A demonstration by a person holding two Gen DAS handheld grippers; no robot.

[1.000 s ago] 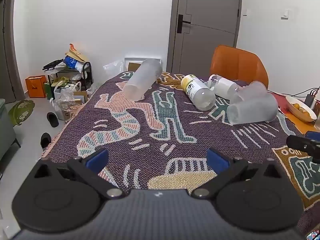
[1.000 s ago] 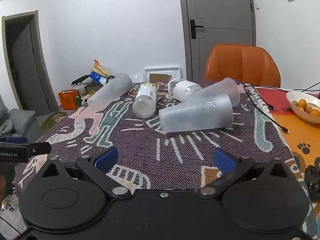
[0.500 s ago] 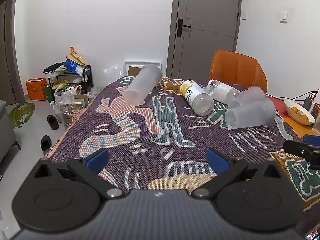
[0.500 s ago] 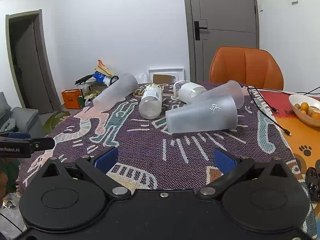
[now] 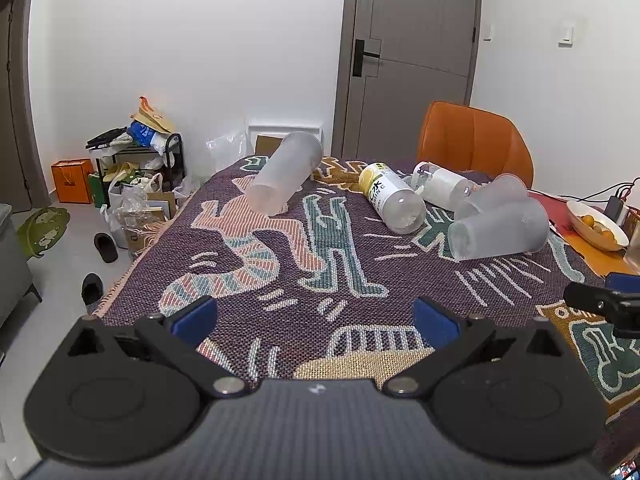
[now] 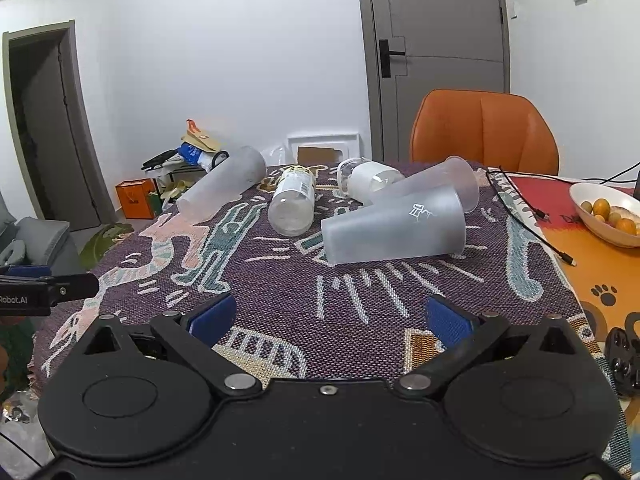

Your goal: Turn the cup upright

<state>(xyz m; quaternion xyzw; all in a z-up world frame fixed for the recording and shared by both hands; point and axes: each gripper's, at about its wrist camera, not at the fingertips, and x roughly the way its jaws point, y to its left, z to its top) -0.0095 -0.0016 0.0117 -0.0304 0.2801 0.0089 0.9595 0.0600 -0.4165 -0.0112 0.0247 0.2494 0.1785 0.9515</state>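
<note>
Several frosted plastic cups lie on their sides on a patterned purple tablecloth (image 5: 280, 280). The nearest cup (image 6: 394, 230) has a white logo and also shows in the left wrist view (image 5: 500, 230). A second cup (image 6: 432, 184) lies behind it. A third cup (image 5: 286, 178) lies at the far left, also in the right wrist view (image 6: 222, 186). My left gripper (image 5: 316, 316) is open and empty above the near cloth. My right gripper (image 6: 330, 314) is open and empty, short of the logo cup.
A clear bottle with a yellow label (image 5: 390, 196) and a white jar (image 5: 440, 184) lie between the cups. An orange chair (image 6: 484, 128) stands behind the table. A bowl of fruit (image 6: 608, 212) and a cable (image 6: 532, 216) lie at the right. Clutter stands on the floor at left.
Both grippers have drawn back slightly, so the cups look a little farther and lower in view. Nothing on the table has moved.
</note>
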